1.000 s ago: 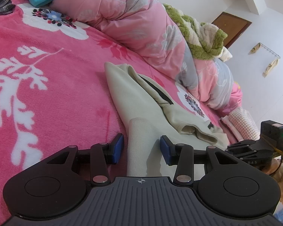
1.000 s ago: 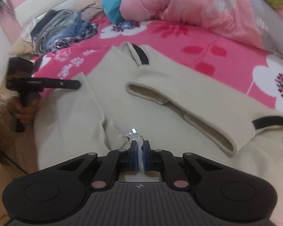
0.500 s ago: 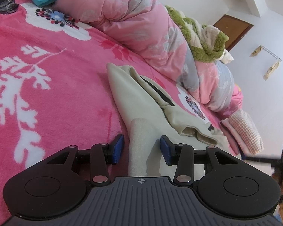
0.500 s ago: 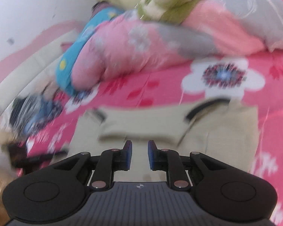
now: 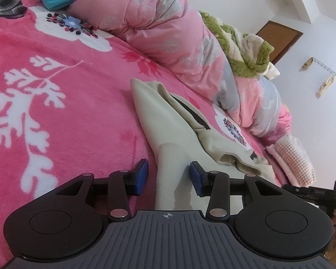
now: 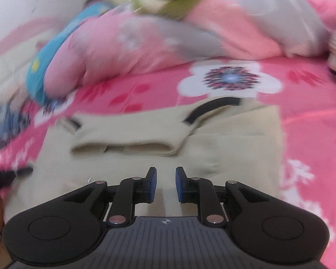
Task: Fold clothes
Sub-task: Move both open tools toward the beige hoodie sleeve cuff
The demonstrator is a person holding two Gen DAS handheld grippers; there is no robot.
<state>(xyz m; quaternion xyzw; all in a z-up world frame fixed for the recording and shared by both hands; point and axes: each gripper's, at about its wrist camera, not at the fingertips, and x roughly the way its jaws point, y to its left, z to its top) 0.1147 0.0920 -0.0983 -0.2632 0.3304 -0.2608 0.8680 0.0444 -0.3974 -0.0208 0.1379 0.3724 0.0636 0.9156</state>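
A cream sweater (image 5: 174, 123) with black neck trim lies flat on the pink bed. Its ribbed cuff (image 5: 168, 179) rests between the pads of my left gripper (image 5: 169, 177), which stands open with neither pad touching the cloth. In the blurred right wrist view the sweater (image 6: 145, 134) spreads across the middle, a folded sleeve lying across it. My right gripper (image 6: 165, 183) hovers over the near part of the garment, open, with a narrow gap and nothing between its pads. The right gripper's tips (image 5: 302, 189) also show at the right edge of the left wrist view.
A bunched pink quilt (image 5: 168, 33) with a green fleecy blanket (image 5: 246, 51) lines the far side of the bed. A blue pillow (image 6: 49, 51) and a dark clothes pile (image 5: 4, 6) lie at the far left. Folded pink-white cloth (image 5: 293, 157) sits right of the sweater.
My right gripper has let go of the sweater's fabric, opened, and swung and rolled so it looks across the garment. The left gripper has kept still.
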